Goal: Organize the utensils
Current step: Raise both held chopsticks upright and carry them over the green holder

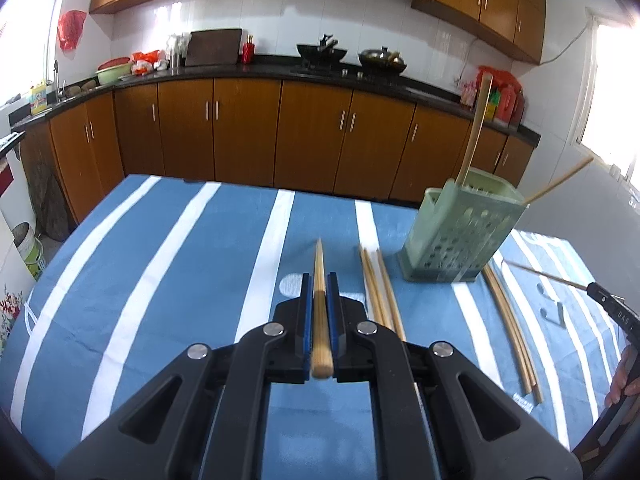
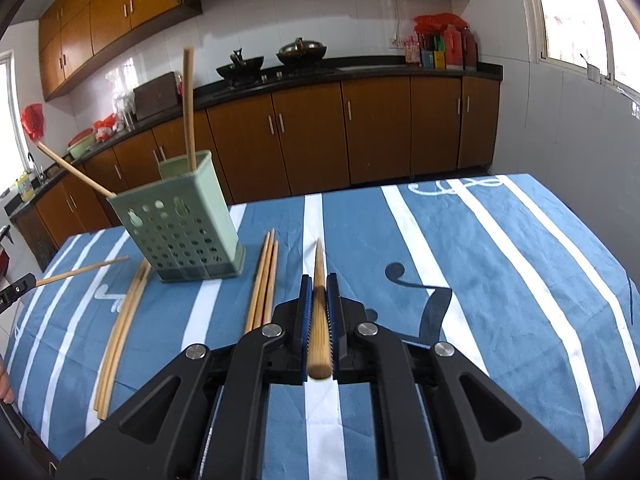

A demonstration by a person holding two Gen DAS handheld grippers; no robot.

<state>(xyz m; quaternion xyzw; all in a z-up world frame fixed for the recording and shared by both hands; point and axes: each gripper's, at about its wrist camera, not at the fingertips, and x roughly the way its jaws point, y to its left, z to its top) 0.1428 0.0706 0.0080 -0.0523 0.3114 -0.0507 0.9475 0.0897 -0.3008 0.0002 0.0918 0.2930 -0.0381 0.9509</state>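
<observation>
Left tongs [image 1: 319, 280]: closed on one bamboo chopstick [image 1: 320, 300], held lengthwise between the blue pads, thick butt toward the camera, tapered tip pointing straight ahead over the striped blue cloth [image 1: 180, 260] on the counter. Right tongs [image 2: 319, 280]: likewise clamped on a second chopstick [image 2: 319, 308], same alignment, tip forward. Green perforated utensil holder [image 1: 460, 236]: upright on the counter, ahead and to the right of the left tongs, ahead and to the left of the right tongs; it contains one chopstick standing near vertical [image 1: 476, 128] and one leaning outward over its rim [image 1: 560, 180]. Loose chopsticks, group of three [image 1: 380, 292]: flat on the cloth just right of the left tongs, long axes running away from the camera. Second loose bundle [image 1: 512, 328]: beyond the holder's base on its right, roughly parallel. Left view only: right tongs' tip at the far right edge [image 1: 600, 292], with its chopstick projecting leftward. Right view only: left tongs' tip at the far left edge [image 2: 18, 286], and an anchor motif [image 2: 452, 186] printed at the cloth's far edge.
</observation>
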